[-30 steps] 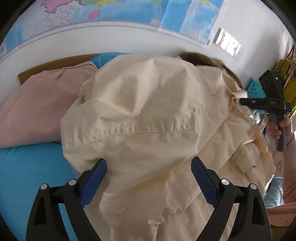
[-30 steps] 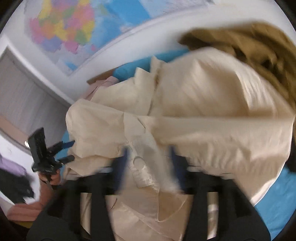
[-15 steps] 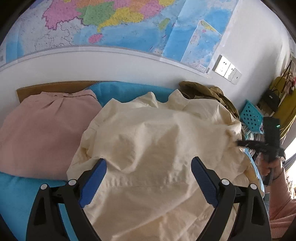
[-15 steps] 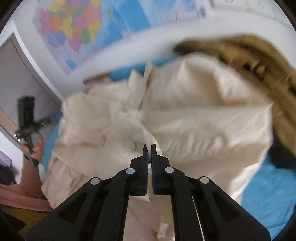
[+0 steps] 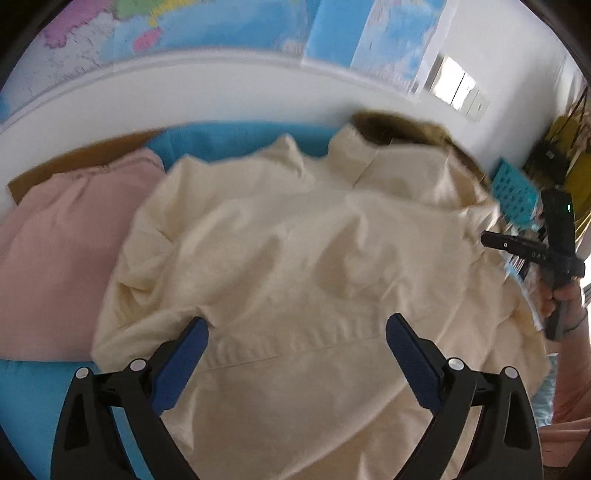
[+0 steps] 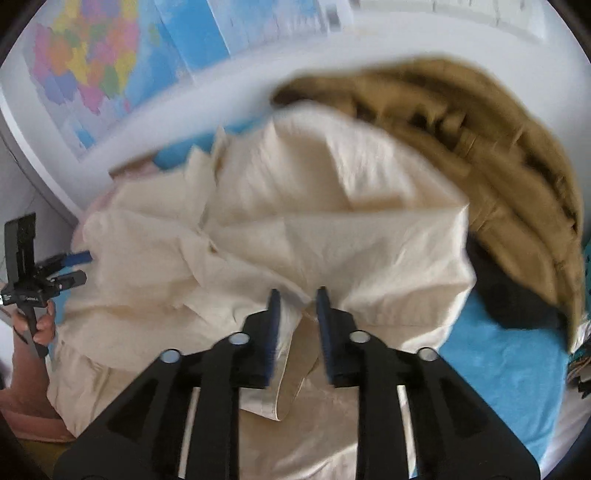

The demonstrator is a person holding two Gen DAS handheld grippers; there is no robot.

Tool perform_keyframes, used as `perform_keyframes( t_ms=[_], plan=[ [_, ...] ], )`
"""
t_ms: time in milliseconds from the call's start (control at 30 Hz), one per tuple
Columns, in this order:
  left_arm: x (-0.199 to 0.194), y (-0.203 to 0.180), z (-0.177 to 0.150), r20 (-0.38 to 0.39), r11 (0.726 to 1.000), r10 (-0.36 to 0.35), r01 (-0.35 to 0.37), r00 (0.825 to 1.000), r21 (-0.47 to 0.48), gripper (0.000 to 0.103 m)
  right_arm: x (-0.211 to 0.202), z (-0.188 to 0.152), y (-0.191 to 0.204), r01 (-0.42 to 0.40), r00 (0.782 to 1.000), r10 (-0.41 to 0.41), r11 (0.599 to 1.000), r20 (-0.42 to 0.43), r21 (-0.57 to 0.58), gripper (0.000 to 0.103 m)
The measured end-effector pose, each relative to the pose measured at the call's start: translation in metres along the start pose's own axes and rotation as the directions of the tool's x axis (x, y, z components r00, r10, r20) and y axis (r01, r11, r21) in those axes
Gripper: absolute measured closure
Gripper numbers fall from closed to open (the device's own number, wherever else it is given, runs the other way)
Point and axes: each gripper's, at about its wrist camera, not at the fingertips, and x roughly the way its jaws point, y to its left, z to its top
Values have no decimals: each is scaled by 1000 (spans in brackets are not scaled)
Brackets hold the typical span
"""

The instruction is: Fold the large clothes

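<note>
A large cream garment (image 5: 295, 240) lies crumpled over the blue-covered bed (image 5: 29, 398), collar toward the wall. My left gripper (image 5: 297, 325) hovers over its lower back panel, jaws wide open, nothing between them. In the right wrist view the same cream garment (image 6: 332, 240) shows folds and a loose flap. My right gripper (image 6: 297, 295) is over that flap; its jaws are opening, with a narrow gap and cloth lying under them, the pads not pressing on it. Each gripper also shows in the other's view: the right gripper (image 5: 491, 240) at the garment's right edge, the left gripper (image 6: 79, 266) at its left.
A pink garment (image 5: 55, 251) lies left of the cream one. An olive-brown garment (image 6: 498, 166) is heaped at the back right, over something dark (image 6: 509, 295). A blue perforated basket (image 5: 513, 192) stands by the wall. A map (image 5: 221, 26) hangs on the white wall behind the bed.
The right gripper closed on a fold of the cream garment, then its jaws parted again. The left gripper drew back from the cloth, so the collar has come into its view.
</note>
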Motion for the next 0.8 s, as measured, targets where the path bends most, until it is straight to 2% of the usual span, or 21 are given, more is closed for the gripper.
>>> perform_keyframes(
  t_ms=[33, 100, 167, 267, 300, 367, 433, 533, 600, 667, 700, 733, 800],
  plan=[
    [-5, 0, 1, 13, 1000, 2, -2, 1000, 1, 10, -13, 1, 6, -16, 999, 17, 1000, 46, -15, 73],
    [-7, 0, 4, 18, 1000, -22, 22, 1000, 4, 10, -27, 1, 23, -81, 993, 87, 994, 80, -71, 72],
    [0, -6, 7, 7, 1000, -22, 22, 1000, 18, 10, -21, 0, 45, -96, 992, 108, 983, 68, -154, 67],
    [20, -13, 10, -33, 1000, -11, 12, 999, 20, 10, 8, -2, 68, -94, 995, 96, 970, 1, -224, 68],
    [26, -16, 11, -42, 1000, -1, 3, 999, 27, 10, 20, -1, 69, -97, 995, 94, 969, -25, -226, 70],
    [37, -20, 11, -55, 998, 34, -32, 998, 47, 10, 44, -1, 62, -69, 997, 58, 974, -57, -217, 82],
    [43, -19, 10, -64, 998, 36, -33, 997, 47, 10, 60, 1, 52, -52, 995, 36, 981, -89, -189, 95],
    [55, -17, 9, -76, 995, 75, -70, 994, 66, 9, 75, 1, 37, -48, 993, 30, 986, -114, -159, 97],
    [63, -18, 7, -87, 993, 97, -90, 991, 73, 8, 69, 3, 31, -80, 992, 67, 990, -109, -116, 93],
    [62, -20, 5, -81, 991, 114, -107, 990, 84, 8, 52, 2, 29, -113, 991, 105, 989, -79, -99, 82],
    [61, -20, 5, -78, 990, 121, -114, 990, 85, 8, 41, 0, 30, -104, 994, 99, 988, -54, -112, 64],
    [59, -20, 5, -73, 989, 127, -121, 989, 81, 9, 29, -2, 31, -84, 996, 81, 988, -26, -132, 61],
    [51, -22, 4, -51, 989, 134, -129, 990, 77, 9, -1, -16, 33, -109, 994, 112, 977, 7, -183, 61]
  ],
)
